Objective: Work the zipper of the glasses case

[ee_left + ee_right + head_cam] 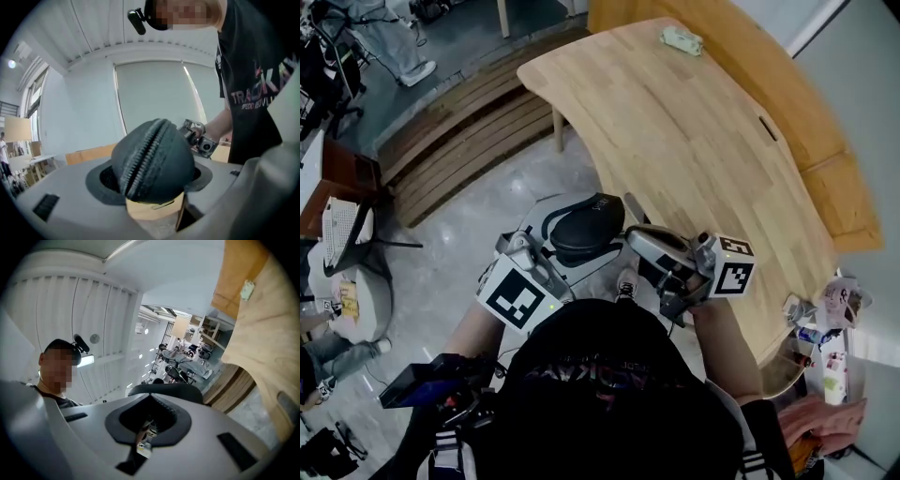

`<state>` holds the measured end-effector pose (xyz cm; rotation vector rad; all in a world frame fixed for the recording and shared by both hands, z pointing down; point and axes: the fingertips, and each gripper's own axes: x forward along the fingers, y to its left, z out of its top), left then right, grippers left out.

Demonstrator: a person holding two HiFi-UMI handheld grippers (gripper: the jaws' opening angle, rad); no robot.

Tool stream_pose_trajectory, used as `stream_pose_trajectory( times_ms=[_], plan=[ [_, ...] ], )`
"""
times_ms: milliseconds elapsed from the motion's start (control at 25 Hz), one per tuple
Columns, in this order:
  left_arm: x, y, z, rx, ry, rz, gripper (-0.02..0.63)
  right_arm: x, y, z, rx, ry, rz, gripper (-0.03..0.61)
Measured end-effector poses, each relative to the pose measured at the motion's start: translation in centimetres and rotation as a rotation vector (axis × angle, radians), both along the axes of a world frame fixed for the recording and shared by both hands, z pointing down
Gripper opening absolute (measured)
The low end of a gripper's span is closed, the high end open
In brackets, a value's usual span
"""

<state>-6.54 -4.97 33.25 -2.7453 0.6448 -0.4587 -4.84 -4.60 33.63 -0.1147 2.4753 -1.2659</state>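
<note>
case [157,150] base hidden in L claw [151,194], bit [144,445] in R claw [148,426] too small

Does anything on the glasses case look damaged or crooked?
Nothing stands out. The glasses case sits between the left gripper's jaws, its shell undented, and the zipper teeth that show run straight and meshed.
</note>
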Motion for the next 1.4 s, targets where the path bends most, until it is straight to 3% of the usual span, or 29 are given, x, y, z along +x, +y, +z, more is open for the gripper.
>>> stream_pose_trajectory(
  times_ms=[240,440,760,1000,1400],
  plan=[
    [-0.1,-1.6,2.4,0.126,-0.219,-0.096,0.314,-1.2,0.6,-0.5,0.096,0.107,0.015,0.017],
    [-0.9,-3.1,3.1,0.202,-0.338,-0.196,0.314,-1.8,0.5,-0.8,0.186,0.231,0.067,0.017],
    [-2.2,-4.6,4.3,0.299,-0.528,-0.316,0.314,-2.6,0.3,-0.2,0.213,0.333,0.112,0.017],
    [-3.6,-5.2,5.5,0.362,-0.674,-0.377,0.313,-4.0,0.7,0.4,0.293,0.452,0.14,0.017],
    [-4.1,-5.0,7.0,0.364,-0.777,-0.376,0.314,-6.2,1.8,0.4,0.386,0.553,0.119,0.017]
  ],
)
